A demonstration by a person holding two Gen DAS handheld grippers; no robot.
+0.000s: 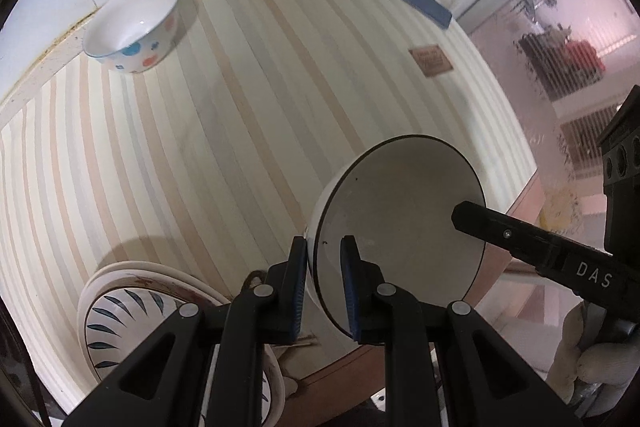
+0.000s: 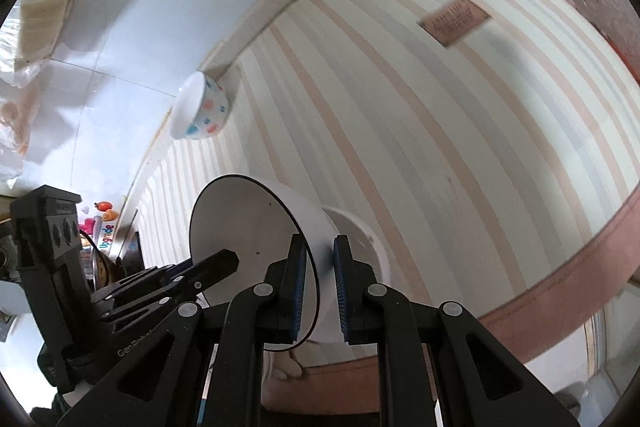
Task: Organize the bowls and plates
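The white bowl (image 1: pixel 400 223) hangs tilted above the striped counter (image 1: pixel 200 147), its rim clamped by both the left gripper (image 1: pixel 324 283) and right gripper (image 2: pixel 320 287). Level it, then release one side only once supported.

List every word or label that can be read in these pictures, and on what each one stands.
"DAS": on the right gripper, on its finger.
"Gen Robot" (partly hidden): on the left gripper, on its body.
Brown label on the tablecloth: too blurred to read.
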